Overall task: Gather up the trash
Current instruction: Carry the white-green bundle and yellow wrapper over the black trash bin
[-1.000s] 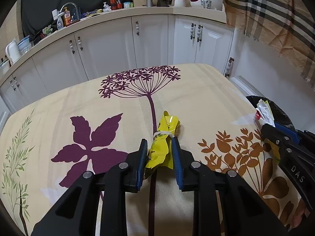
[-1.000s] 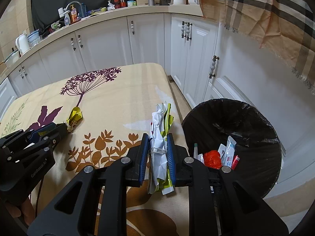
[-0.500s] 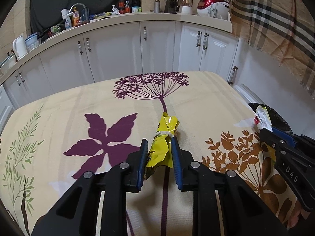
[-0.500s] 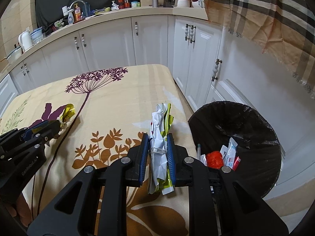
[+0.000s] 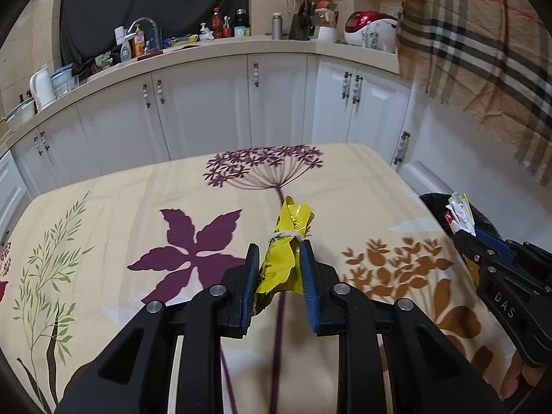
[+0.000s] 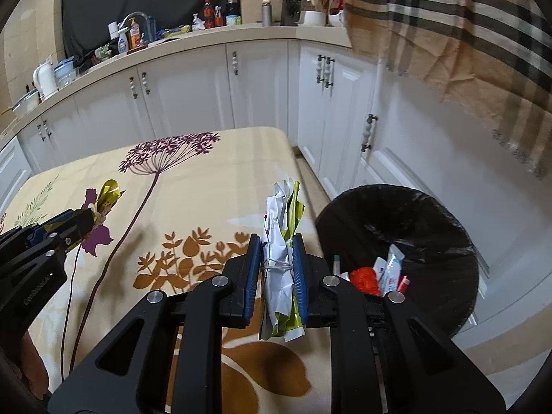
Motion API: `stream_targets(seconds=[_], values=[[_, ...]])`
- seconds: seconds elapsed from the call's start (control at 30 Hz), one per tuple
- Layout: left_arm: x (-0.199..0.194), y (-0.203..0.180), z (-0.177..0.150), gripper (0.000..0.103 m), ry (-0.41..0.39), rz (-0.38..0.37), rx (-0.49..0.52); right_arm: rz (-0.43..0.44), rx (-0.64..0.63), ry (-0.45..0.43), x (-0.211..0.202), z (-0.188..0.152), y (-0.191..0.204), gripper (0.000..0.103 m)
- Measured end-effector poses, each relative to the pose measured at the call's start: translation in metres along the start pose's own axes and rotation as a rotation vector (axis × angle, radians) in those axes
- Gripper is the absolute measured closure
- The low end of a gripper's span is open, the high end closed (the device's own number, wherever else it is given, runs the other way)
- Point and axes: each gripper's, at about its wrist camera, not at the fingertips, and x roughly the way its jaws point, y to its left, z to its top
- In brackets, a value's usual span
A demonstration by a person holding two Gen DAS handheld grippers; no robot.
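Right gripper [image 6: 276,258] clamps a white-green wrapper bundle [image 6: 281,241] beside the bin [image 6: 414,207], w/ red scrap and tubes inside. Left gripper [image 5: 280,269] grips a yellow wrapper [image 5: 286,241] above the table [image 5: 138,193].

My left tool [image 5: 278,269] hides the lower end of the yellow wrapper [image 5: 288,238], the trash bin [image 5: 481,214] is mostly covered by my right tool [image 5: 464,233] in the left view, print on the bin's scraps [image 6: 386,272] is too small to read, and the worktop [image 6: 214,186] runs off both frames.
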Motion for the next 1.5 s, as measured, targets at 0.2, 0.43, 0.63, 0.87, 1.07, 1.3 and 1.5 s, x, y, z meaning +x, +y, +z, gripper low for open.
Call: stream_targets(seconds=[0.2,0.43,0.63,0.87,1.07,1.3,1.5], values=[[-0.009,-0.025,0.002,0.078,-0.020,-0.040,0.036,-0.036,0.031,-0.022,-0.013,-0.004,-0.023,0.085],[-0.016,-0.062,0.006,0.078,-0.042,-0.097,0.080,-0.091,0.073,-0.048,-0.029,-0.010,-0.058,0.085],[-0.016,-0.102,0.008,0.078,-0.056,-0.142,0.134,-0.133,0.100,-0.070,-0.038,-0.013,-0.086,0.085],[-0.007,-0.139,0.012,0.078,-0.062,-0.175,0.172,-0.186,0.122,-0.090,-0.042,-0.013,-0.116,0.085],[0.004,-0.161,0.015,0.078,-0.062,-0.184,0.201,-0.204,0.143,-0.092,-0.035,-0.013,-0.135,0.085],[0.023,-0.179,0.019,0.078,-0.048,-0.178,0.228,-0.205,0.155,-0.081,-0.021,-0.013,-0.148,0.085],[0.038,-0.191,0.023,0.078,-0.034,-0.172,0.241,-0.208,0.165,-0.074,-0.009,-0.012,-0.156,0.085]])
